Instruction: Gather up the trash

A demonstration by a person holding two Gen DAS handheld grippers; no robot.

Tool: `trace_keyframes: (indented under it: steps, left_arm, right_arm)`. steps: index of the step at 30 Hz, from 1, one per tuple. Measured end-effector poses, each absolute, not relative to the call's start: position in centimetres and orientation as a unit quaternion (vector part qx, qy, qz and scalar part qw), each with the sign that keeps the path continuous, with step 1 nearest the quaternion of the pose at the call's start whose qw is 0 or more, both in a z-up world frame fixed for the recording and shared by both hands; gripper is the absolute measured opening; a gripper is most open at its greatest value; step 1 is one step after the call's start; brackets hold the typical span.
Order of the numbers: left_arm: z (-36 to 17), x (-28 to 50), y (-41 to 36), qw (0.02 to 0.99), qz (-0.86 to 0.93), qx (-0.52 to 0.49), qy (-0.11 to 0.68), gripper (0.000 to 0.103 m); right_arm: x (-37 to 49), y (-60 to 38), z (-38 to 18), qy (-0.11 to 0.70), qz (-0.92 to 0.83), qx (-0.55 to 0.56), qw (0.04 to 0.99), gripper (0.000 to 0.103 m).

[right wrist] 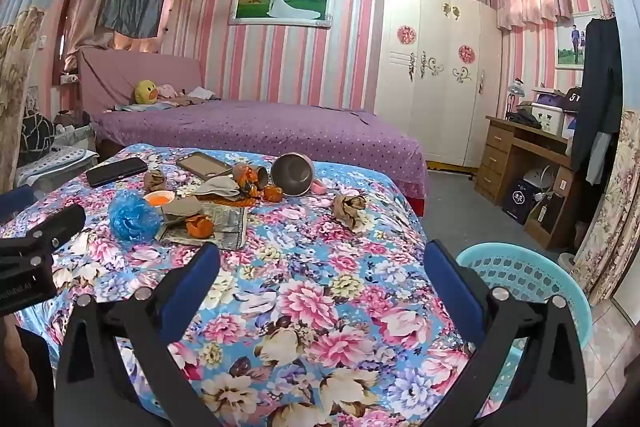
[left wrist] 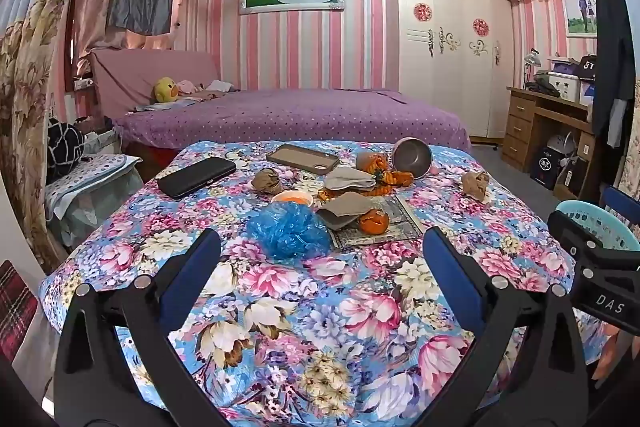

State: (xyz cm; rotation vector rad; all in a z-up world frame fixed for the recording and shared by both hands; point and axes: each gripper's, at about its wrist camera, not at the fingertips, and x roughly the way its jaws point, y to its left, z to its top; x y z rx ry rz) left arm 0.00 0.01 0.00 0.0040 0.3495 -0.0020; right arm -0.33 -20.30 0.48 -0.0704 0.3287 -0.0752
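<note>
My left tongs hover with their blue-padded jaws spread wide and nothing between them, over the near part of a surface covered in a blue and pink floral cloth. My right tongs are released just as wide, also holding nothing, above the same cloth toward its right edge.

The trash lies in a cluster toward the far side: a crumpled blue plastic bag nearest my left jaws, orange peel pieces on a sheet of printed newspaper, folded grey-brown cardboard scraps, a crumpled brown paper ball and another crumpled brown paper wad off on the right, apart from the rest.

Mixed in with it are a tipped-over steel bowl, a small orange-filled cup, a black phone and an empty tan phone case.

A pale turquoise perforated plastic basket stands beside the surface's right edge, just past my right tongs' right finger. Beyond lies a purple dotted bed.
</note>
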Motion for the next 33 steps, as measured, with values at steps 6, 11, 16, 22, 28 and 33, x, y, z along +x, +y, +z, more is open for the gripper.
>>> trace_keyframes:
  steps: [6,11,16,22,28,33]
  left_arm:
    - [-0.01,0.04,0.02,0.984,-0.002,0.000,0.178,0.098]
    - [0.00,0.07,0.08,0.984,-0.001,-0.002,0.177,0.098]
    - [0.01,0.04,0.05,0.984,-0.001,0.000,0.176,0.098]
    - [0.01,0.04,0.06,0.984,0.000,0.001,0.175,0.098]
    - [0.36,-0.37,0.14,0.985,0.001,0.002,0.174,0.098]
    - [0.34,-0.37,0.09,0.985,0.001,0.003,0.174,0.098]
  right_arm:
    - [-0.18,-20.26,0.40,0.162,-0.037,-0.037,0.985,0.099]
    - [-0.21,-20.30,0.33,0.161,-0.039,-0.035,0.986,0.099]
    - [-0.23,-20.44,0.43,0.160,-0.038,-0.035,0.986,0.099]
    - [-0.45,-20.83,0.48,0.161,-0.039,-0.034,0.986,0.099]
    - [-0.30,-21.03,0.33,0.161,-0.040,-0.035,0.986,0.099]
    - [-0.30,-20.92,0.32,0.160,-0.040,-0.035,0.986,0.099]
